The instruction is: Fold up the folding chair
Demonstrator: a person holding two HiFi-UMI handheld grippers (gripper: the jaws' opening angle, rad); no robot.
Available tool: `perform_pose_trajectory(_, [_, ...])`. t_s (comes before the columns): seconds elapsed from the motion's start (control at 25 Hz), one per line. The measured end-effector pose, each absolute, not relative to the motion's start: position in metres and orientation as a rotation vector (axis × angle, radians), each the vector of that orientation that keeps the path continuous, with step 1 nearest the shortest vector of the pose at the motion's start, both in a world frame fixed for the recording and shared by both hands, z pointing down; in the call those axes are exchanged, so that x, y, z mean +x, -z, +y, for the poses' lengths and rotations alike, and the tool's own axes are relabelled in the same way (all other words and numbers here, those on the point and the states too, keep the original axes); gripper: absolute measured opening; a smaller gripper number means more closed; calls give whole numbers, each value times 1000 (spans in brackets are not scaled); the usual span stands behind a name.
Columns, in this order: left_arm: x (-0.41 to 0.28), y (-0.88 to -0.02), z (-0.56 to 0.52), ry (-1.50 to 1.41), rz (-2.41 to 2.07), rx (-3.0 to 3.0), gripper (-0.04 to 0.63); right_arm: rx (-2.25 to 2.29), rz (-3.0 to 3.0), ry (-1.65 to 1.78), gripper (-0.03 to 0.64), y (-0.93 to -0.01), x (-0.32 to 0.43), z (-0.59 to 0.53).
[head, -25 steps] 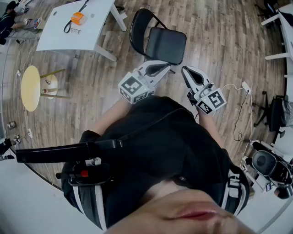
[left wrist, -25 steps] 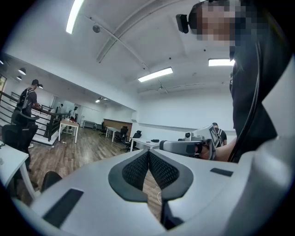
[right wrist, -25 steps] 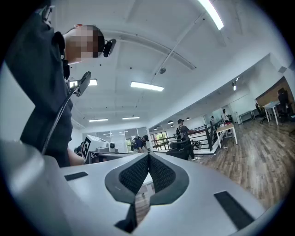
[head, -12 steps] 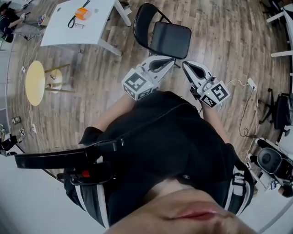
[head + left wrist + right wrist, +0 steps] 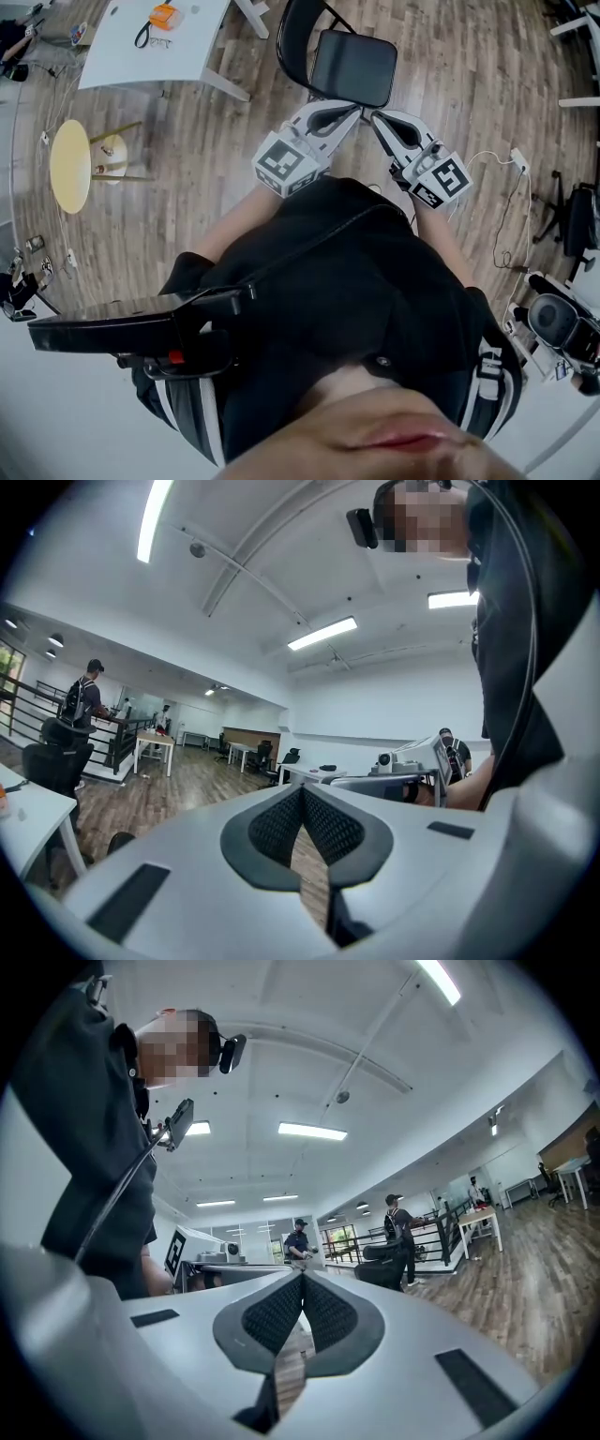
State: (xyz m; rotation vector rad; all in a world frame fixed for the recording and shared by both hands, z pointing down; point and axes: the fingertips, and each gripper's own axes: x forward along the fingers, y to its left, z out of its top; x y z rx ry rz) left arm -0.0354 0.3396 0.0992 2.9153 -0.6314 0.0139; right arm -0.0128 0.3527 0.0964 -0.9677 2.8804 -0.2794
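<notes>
A black folding chair (image 5: 352,67) stands unfolded on the wooden floor at the top centre of the head view, its curved back frame (image 5: 289,42) to the left. My left gripper (image 5: 352,110) is shut and empty, and its tip is just short of the seat's front edge. My right gripper (image 5: 376,117) is also shut and empty, close beside it on the right. In the left gripper view the shut left gripper (image 5: 302,803) points level into the room. The right gripper view shows the right gripper (image 5: 302,1288) the same way. The chair does not show clearly in either gripper view.
A white table (image 5: 141,56) with an orange object (image 5: 164,16) stands at the upper left, and a round yellow stool (image 5: 70,167) below it. A cable and power strip (image 5: 514,159) lie on the floor at the right, near an office chair (image 5: 574,220). People stand far off (image 5: 403,1232).
The chair sits higher in the head view now. My right gripper has edged in towards the seat's front and the left gripper's tip. Both stay shut.
</notes>
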Motion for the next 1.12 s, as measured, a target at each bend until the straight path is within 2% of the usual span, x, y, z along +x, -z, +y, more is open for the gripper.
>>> perform_pose_trajectory(0.76, [-137, -117, 272, -37, -445, 2959, 5, -1204, 2863, 204, 9, -112, -100, 278])
perform_pose_trajectory(1.12, [-141, -118, 252, 1, -387, 2929, 5, -1267, 2842, 243, 9, -110, -100, 260])
